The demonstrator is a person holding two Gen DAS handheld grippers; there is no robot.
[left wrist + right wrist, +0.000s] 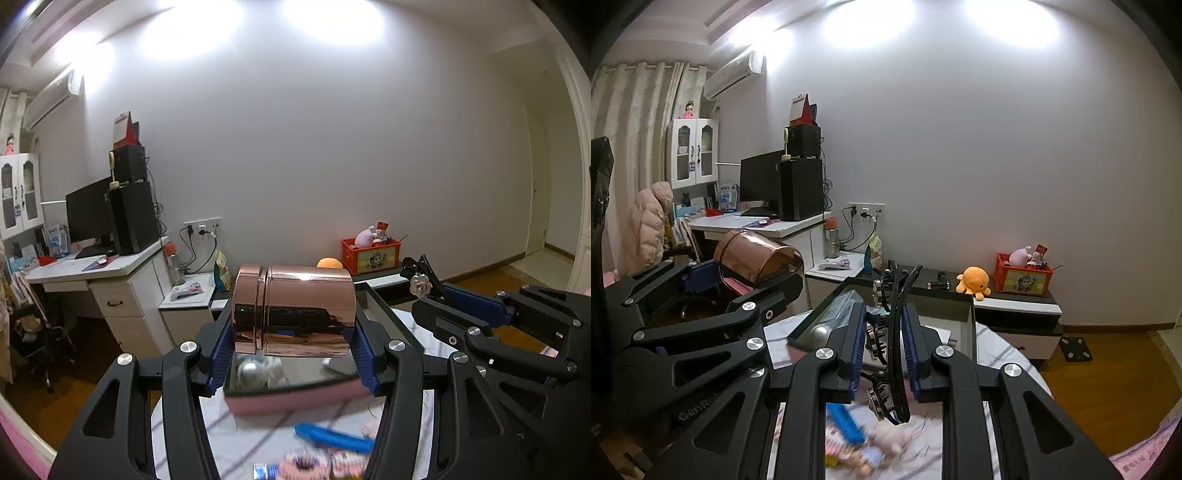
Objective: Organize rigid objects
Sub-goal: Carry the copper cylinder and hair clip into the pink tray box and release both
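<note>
My left gripper (291,343) is shut on a shiny rose-gold canister (293,310), held on its side above a pink box with a dark interior (295,398). A silver ball (251,371) lies in that box. My right gripper (884,345) is shut on a black hair clip with jeweled flowers (895,332), held upright above the same box (969,321). In the left wrist view the right gripper (436,291) is at the right, with the clip's flower (420,285) sticking out. The canister (757,260) shows at the left of the right wrist view.
The box stands on a white table with grey lines (240,435). A blue object (332,437) and small pink trinkets (857,450) lie blurred near me. Behind are a low cabinet (1015,306) with an orange plush (974,280) and red crate (1023,278), and a desk (96,267).
</note>
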